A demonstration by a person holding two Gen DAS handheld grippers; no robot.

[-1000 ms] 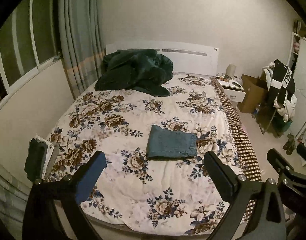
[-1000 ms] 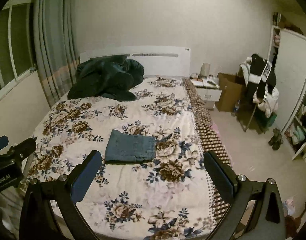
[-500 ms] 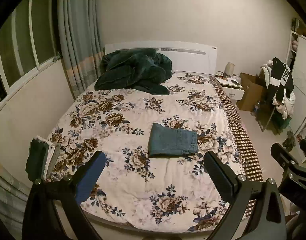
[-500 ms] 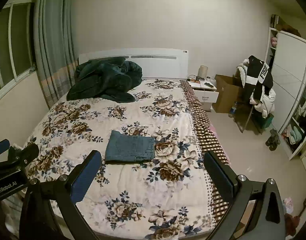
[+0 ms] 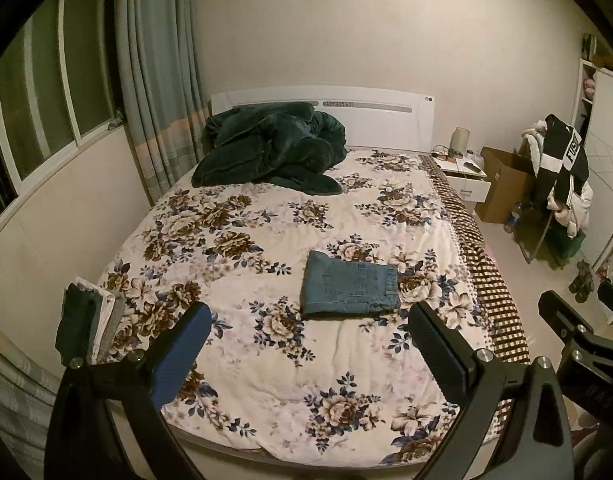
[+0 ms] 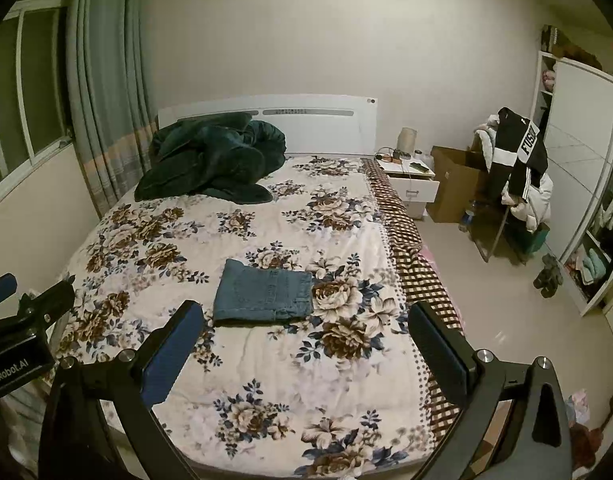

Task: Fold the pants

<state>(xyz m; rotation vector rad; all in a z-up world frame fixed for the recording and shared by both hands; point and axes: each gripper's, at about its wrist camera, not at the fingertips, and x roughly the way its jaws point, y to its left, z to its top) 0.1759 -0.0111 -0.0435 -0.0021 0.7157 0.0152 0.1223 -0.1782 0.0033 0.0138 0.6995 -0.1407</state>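
Jeans (image 5: 349, 289) lie folded flat mid-frame on the bed (image 5: 266, 380), likely finished; the left gripper (image 5: 308, 336) and right gripper (image 6: 304, 336), jaws spread and empty, hang at bottom frame.

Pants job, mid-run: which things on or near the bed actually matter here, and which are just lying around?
Belongs to the job:
- folded jeans on the floral bedspread
- left tongs and right tongs, both open and empty

Just lying about:
- dark green blanket by the headboard
- stack of folded clothes at the bed's left edge
- nightstand
- cardboard box
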